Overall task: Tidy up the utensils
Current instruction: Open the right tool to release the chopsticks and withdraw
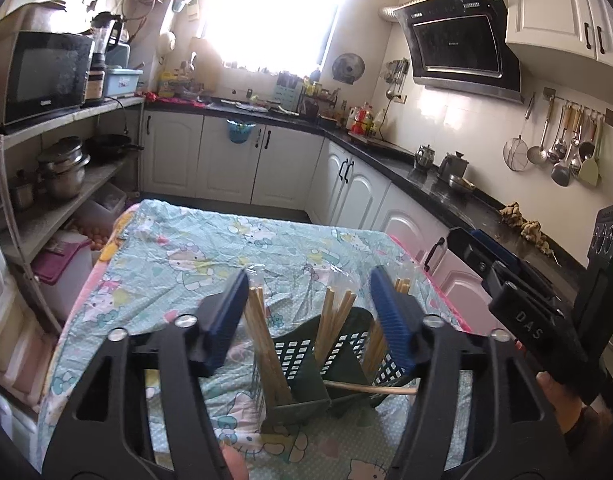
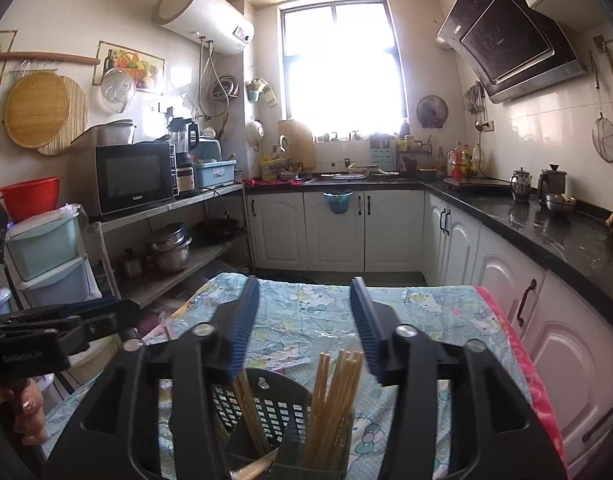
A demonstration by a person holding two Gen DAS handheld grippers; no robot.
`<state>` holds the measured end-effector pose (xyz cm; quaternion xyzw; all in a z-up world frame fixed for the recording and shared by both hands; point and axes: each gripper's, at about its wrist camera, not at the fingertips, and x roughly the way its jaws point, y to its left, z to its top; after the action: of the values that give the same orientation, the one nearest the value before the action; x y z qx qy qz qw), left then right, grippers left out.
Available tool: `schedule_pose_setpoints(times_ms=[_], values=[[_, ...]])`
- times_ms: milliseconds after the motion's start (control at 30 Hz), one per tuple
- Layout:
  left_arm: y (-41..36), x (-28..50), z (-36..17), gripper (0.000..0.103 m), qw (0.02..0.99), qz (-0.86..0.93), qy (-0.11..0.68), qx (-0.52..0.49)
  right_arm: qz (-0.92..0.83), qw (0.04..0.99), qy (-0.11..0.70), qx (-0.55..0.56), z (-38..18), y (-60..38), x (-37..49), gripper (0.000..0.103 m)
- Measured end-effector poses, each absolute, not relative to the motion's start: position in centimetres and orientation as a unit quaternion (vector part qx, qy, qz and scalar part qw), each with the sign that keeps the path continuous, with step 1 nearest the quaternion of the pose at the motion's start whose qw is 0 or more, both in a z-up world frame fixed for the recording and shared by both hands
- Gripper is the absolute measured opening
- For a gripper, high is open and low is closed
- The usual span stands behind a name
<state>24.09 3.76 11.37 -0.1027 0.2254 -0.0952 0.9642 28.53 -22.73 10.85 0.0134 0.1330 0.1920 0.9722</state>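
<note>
Two grippers, your left gripper (image 1: 306, 312) and right gripper (image 2: 304, 320), stand open and empty above the holder (image 1: 306, 364), so the chopsticks (image 1: 262, 340) stay upright on the bench (image 1: 178, 240).

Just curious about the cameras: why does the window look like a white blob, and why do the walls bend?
Left wrist view: the window is blown out by backlight and washes the wall beside it; right wrist view: the same glare; in both, the fisheye lens curves cabinets and darkens corners.
</note>
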Motion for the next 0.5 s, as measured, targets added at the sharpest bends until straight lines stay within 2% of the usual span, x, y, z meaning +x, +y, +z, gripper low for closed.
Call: schedule_pose_setpoints(times_ms=[167,233,333,500], values=[[4.0,22.2,12.4,0.084,0.969,-0.085,0.208,-0.1,0.194,0.971,0.135,0.021,11.5,-23.8,27.0,0.065],[4.0,21.5,12.6,0.089,0.971,-0.083,0.202,-0.098,0.194,0.971,0.136,0.02,11.7,-24.0,26.4,0.069],[4.0,20.3,12.9,0.092,0.974,-0.077,0.195,-0.091,0.199,0.97,0.135,0.02,12.0,-24.4,25.2,0.075],[4.4,18.6,12.9,0.092,0.974,-0.07,0.192,-0.094,0.207,0.968,0.138,0.018,12.2,-24.6,23.2,0.082]])
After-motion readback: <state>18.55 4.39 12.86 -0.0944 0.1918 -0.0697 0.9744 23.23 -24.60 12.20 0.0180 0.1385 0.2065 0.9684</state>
